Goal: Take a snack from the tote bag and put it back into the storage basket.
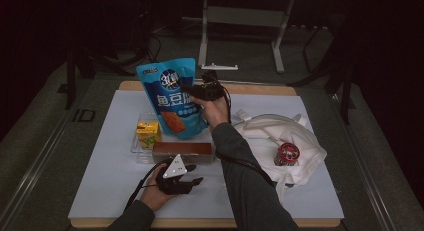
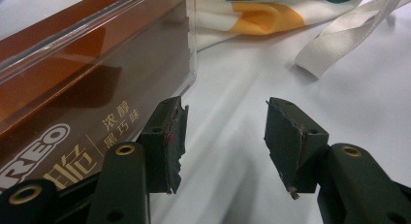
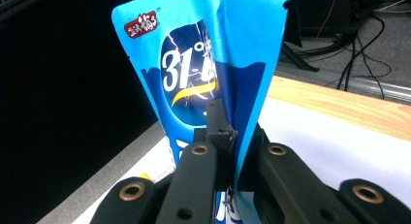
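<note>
My right gripper is shut on the edge of a blue snack bag, holding it upright above the clear tray. In the right gripper view the blue snack bag is pinched between the jaws of the right gripper. My left gripper rests low near the front of the table, open, just in front of a brown biscuit box. In the left gripper view the left gripper stands open with nothing between its jaws, the brown biscuit box to its left.
A yellow drink carton stands in the clear tray. A white cloth bag lies to the right with a red-lidded jar on it; the cloth bag's strap shows ahead of the left gripper. A white sheet covers the table.
</note>
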Action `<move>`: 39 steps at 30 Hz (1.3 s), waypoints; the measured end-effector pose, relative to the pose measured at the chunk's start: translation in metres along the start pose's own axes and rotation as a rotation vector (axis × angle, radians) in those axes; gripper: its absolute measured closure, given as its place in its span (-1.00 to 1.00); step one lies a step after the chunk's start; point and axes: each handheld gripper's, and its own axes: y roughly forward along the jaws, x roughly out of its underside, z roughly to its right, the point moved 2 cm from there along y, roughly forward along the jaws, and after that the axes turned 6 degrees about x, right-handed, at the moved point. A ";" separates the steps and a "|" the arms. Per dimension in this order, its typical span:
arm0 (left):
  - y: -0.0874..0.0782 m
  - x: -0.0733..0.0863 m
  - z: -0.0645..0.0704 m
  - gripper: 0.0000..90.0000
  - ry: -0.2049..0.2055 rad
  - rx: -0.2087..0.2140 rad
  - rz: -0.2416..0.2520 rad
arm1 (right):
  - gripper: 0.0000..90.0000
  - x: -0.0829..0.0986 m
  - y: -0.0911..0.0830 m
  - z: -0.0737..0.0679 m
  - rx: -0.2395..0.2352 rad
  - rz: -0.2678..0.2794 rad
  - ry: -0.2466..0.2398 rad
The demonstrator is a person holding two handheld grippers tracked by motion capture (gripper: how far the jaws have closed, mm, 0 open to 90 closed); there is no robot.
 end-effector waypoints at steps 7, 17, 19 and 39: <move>0.000 0.000 0.000 0.08 0.003 0.001 0.001 | 0.96 0.018 0.007 0.008 -0.013 -0.023 -0.010; 0.001 0.000 0.000 0.08 0.002 -0.003 0.002 | 0.79 0.036 -0.014 0.028 -0.032 -0.027 -0.040; 0.001 0.000 0.000 0.08 0.003 -0.005 0.000 | 0.75 0.040 -0.019 0.032 -0.041 -0.032 -0.044; 0.001 0.000 0.001 0.08 0.009 -0.007 -0.008 | 0.25 0.072 -0.025 0.033 0.089 -0.190 -0.258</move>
